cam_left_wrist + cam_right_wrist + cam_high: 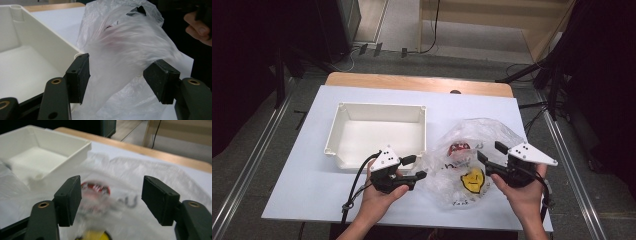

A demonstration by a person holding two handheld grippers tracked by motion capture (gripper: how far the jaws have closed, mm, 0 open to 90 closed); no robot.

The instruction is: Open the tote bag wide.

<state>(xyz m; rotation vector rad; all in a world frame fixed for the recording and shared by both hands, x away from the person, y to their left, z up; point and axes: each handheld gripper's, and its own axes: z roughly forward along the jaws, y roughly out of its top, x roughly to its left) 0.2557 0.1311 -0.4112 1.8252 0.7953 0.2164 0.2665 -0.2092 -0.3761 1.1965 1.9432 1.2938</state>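
A clear plastic bag [484, 131] lies crumpled on the white table top [307, 190], right of a white bin [382, 106]. It carries a yellow round face print [473, 180], and something red [458, 148] shows through it. My left gripper [416, 167] is at the bag's left edge, its jaws apart. In the left gripper view [116, 77] blurred bag film [125, 45] hangs between the pads without being pinched. My right gripper [490, 151] hovers over the bag's right side. In the right gripper view [111, 197] its jaws stand wide above the bag [140, 175], holding nothing.
The empty white bin [37, 157] sits just behind my left gripper, its near corner [62, 47] close to the left jaw. A wooden table edge [417, 82] runs along the back. Metal rails and cables lie on the floor at both sides.
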